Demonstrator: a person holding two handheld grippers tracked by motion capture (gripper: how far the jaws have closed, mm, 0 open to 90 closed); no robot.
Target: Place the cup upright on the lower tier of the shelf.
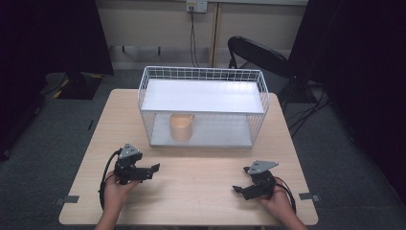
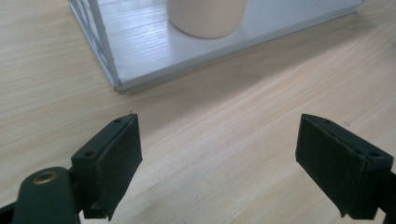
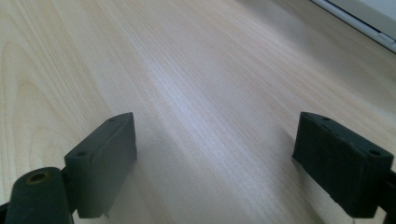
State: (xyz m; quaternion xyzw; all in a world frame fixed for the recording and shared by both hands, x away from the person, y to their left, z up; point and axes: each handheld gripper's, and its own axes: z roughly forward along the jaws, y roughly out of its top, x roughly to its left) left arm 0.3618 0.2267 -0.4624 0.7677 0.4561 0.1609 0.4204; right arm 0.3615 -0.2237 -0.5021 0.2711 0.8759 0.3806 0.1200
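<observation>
Standing upright on the lower shelf of a white wire rack (image 1: 203, 105), left of centre: one beige cup (image 1: 181, 127). Rack sits at the far middle of the wooden surface (image 1: 201, 182). Left tongs (image 1: 154, 168), apart and empty, near the rack's front; right tongs (image 1: 238, 189), apart, empty, over bare wood.

both grippers, left gripper (image 1: 154, 168) and right gripper (image 1: 238, 189), are black, each topped with a grey three-cornered plate, trailing a black cable; rectangular jaws show screw holes.
</observation>
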